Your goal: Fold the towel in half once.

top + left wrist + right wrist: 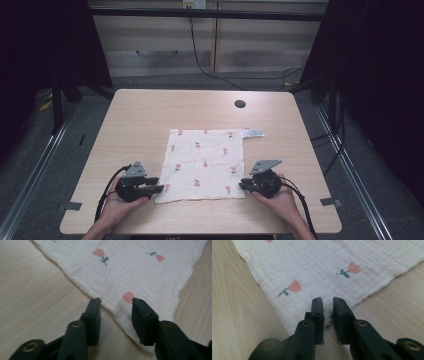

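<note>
- At the bottom of the high view, the person's two hands come in from the lower edge, each holding a gripper down at one near corner of the cloth (206,165); that looks like the start of lifting or folding it.
- The left gripper (152,186) sits lower left of centre, its tips at the cloth's near left corner. In the left gripper view its jaws stand apart, one resting on the bare table outside the hem and the other over the fabric beside a pink tulip print (128,297). The corner lies between them, but the pads are not pressing it, so the gripper is not yet holding anything.
- The right gripper (245,185) sits lower right of centre at the near right corner. In the right gripper view its jaws are nearly together, a narrow slot left between them, with the cloth's corner (327,315) running into that slot. I judge this a pinch on the thin fabric, and the tight gap suits so thin a material.
- The cloth is a cream muslin square with small pink tulips, lying flat in the middle of the light wooden table (140,115), slightly toward the near edge.
- Its white care label (252,133) sticks out from the far right corner.
- Farther up, a round cable hole (240,104) marks the tabletop near its far edge.
- Beyond the table, dark cables (200,60) hang against pale cabinet fronts at the top of the frame.
</note>
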